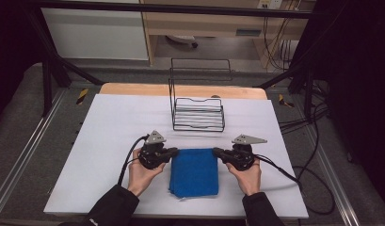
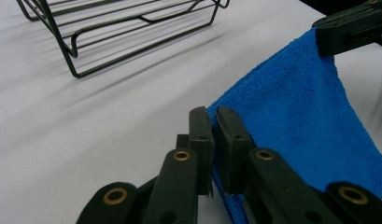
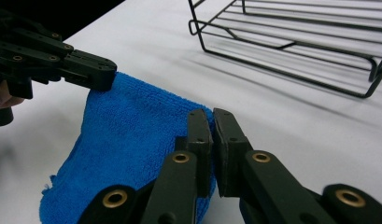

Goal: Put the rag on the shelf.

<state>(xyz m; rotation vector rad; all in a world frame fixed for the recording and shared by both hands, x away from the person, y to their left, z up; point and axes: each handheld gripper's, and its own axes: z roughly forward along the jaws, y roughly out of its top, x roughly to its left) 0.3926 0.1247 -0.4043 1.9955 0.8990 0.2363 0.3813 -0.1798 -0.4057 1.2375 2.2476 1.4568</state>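
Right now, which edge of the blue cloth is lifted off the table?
The far edge of the blue cloth, toward the wire rack. The left gripper and right gripper pinch its two corners; the near edge lies flat.

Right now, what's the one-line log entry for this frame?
left gripper: shut on blue towel | right gripper: shut on blue towel | wire rack: behind

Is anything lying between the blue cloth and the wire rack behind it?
Nothing visible. Bare white table separates the blue cloth from the wire rack; the left tool and right tool grip its far corners.
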